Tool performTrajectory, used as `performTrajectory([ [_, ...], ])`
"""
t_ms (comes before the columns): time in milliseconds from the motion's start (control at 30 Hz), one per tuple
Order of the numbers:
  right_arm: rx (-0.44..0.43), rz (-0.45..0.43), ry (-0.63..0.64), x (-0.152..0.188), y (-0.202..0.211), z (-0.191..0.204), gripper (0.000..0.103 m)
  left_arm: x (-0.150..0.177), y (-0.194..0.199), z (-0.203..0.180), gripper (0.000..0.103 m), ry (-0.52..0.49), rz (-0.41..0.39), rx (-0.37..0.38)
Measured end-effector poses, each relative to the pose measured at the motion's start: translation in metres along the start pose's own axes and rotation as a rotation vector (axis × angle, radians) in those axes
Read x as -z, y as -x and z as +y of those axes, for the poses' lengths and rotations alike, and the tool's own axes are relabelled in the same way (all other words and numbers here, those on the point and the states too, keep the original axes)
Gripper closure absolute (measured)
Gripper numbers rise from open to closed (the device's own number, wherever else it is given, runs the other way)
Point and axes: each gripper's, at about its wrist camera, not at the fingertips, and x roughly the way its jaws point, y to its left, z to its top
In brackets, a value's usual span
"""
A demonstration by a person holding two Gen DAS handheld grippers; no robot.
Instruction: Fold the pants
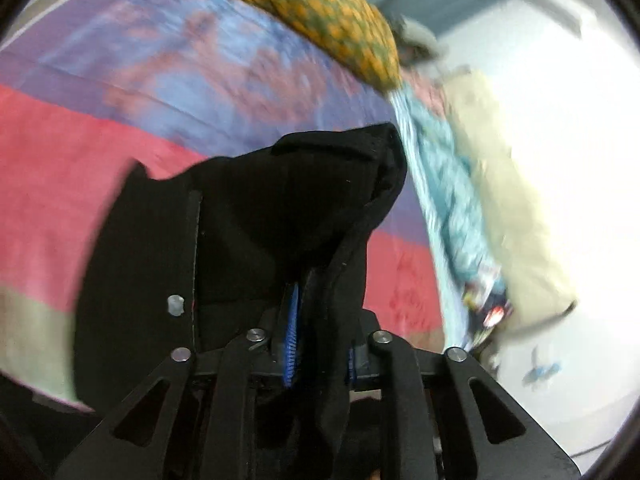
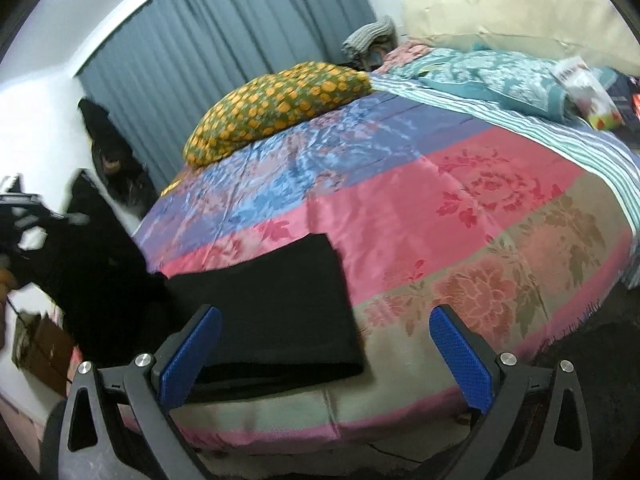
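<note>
Open bedspread (image 2: 460, 208) is left across the pink and blue bands of the bed, to the right of the folded black pants (image 2: 280, 304), and a wide gap is kept between the spread pads of the right tongs (image 2: 325, 354). The far end is blocked by a yellow-patterned pillow (image 2: 276, 108), the right side by teal bedding (image 2: 500, 76). The forward view from the left tongs (image 1: 316, 312) is filled by black cloth draped over them.
</note>
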Motion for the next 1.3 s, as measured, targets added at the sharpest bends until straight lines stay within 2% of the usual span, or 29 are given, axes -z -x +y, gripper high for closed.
performTrajectory([
  [67, -0.006, -0.016, -0.040, -0.002, 0.005, -0.009, 0.000, 0.018, -0.055, -0.020, 0.075, -0.067, 0.085, -0.007],
  [100, -0.011, -0.030, -0.074, -0.004, 0.008, -0.016, 0.000, 0.027, -0.068, -0.026, 0.075, -0.081, 0.115, 0.000],
  [167, -0.020, -0.050, -0.124, -0.005, 0.015, -0.028, 0.000, 0.042, -0.080, -0.030, 0.075, -0.097, 0.145, 0.013],
  [200, -0.031, -0.056, -0.143, -0.005, 0.018, -0.033, 0.000, 0.048, -0.073, -0.030, 0.074, -0.113, 0.136, 0.057],
  [267, -0.067, -0.071, -0.184, -0.005, 0.023, -0.042, 0.000, 0.049, -0.046, -0.025, 0.064, -0.152, 0.087, 0.086],
  [333, -0.104, -0.069, -0.209, -0.005, 0.023, -0.048, 0.000, 0.052, -0.010, -0.015, 0.059, -0.191, -0.034, 0.035],
  [400, -0.134, -0.047, -0.222, -0.005, 0.016, -0.051, 0.000, 0.050, 0.028, 0.011, 0.061, -0.182, -0.157, -0.047],
  [433, -0.158, -0.022, -0.233, -0.005, 0.010, -0.051, 0.000, 0.050, 0.043, 0.027, 0.061, -0.172, -0.212, -0.107],
  [500, -0.209, 0.045, -0.265, -0.004, -0.004, -0.051, 0.000, 0.056, 0.065, 0.057, 0.070, -0.180, -0.291, -0.253],
  [567, -0.280, 0.108, -0.294, -0.007, -0.018, -0.048, 0.003, 0.068, 0.072, 0.077, 0.075, -0.180, -0.296, -0.330],
  [667, -0.465, 0.216, -0.285, -0.022, -0.049, -0.037, 0.005, 0.089, 0.068, 0.097, 0.075, -0.146, -0.278, -0.350],
  [700, -0.533, 0.277, -0.271, -0.031, -0.066, -0.032, 0.006, 0.091, 0.060, 0.095, 0.075, -0.144, -0.270, -0.349],
  [733, -0.564, 0.316, -0.252, -0.036, -0.078, -0.027, 0.007, 0.096, 0.054, 0.095, 0.075, -0.149, -0.262, -0.350],
  [800, -0.617, 0.417, -0.205, -0.048, -0.108, -0.017, 0.017, 0.105, 0.042, 0.090, 0.075, -0.179, -0.252, -0.365],
  [867, -0.655, 0.492, -0.218, -0.054, -0.132, -0.013, 0.021, 0.110, 0.035, 0.089, 0.075, -0.203, -0.244, -0.379],
  [1100, -0.576, 0.598, -0.165, -0.046, -0.179, -0.003, 0.024, 0.119, 0.046, 0.118, 0.075, -0.185, -0.261, -0.424],
  [1200, -0.568, 0.623, -0.122, -0.040, -0.189, 0.004, 0.025, 0.116, 0.045, 0.131, 0.075, -0.139, -0.256, -0.434],
  [1300, -0.619, 0.659, -0.108, -0.037, -0.196, 0.013, 0.025, 0.114, 0.043, 0.139, 0.075, -0.103, -0.253, -0.428],
])
